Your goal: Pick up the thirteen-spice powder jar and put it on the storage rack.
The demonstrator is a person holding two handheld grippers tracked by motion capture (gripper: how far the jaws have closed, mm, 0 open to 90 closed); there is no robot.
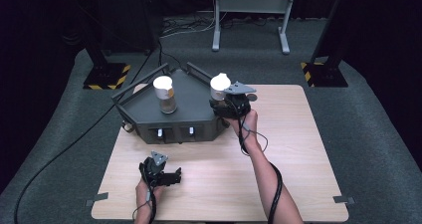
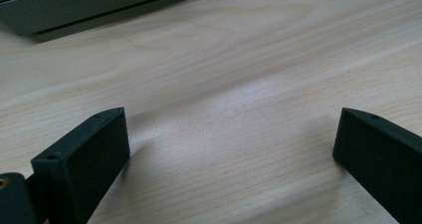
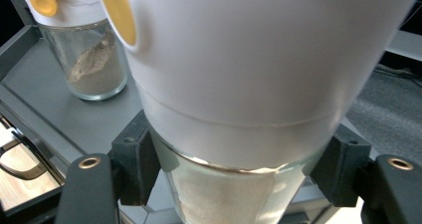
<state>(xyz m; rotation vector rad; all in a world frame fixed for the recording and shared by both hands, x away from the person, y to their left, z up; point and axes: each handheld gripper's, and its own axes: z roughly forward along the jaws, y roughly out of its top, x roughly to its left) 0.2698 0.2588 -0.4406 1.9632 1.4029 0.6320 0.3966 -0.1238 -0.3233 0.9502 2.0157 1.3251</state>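
Two shaker jars, one in your grip.
Right gripper (image 1: pixel 222 102) clamps the upright spice jar (image 3: pixel 239 84) at the tray's (image 1: pixel 189 92) right edge; second jar (image 1: pixel 165 95) stands left. Left gripper (image 1: pixel 166 176) gapes, idle.

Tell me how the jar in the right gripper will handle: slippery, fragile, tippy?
The jar looks like smooth glass, so it is probably slippery and breakable. The right gripper grips just below its big white cap, so it may be top-heavy and could tilt.

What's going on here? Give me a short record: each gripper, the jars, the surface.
right gripper: shut on held jar, glass with white lid
left gripper: open, nothing between its jaws, low over the table
second jar: upright on grey stand
surface: light wooden table
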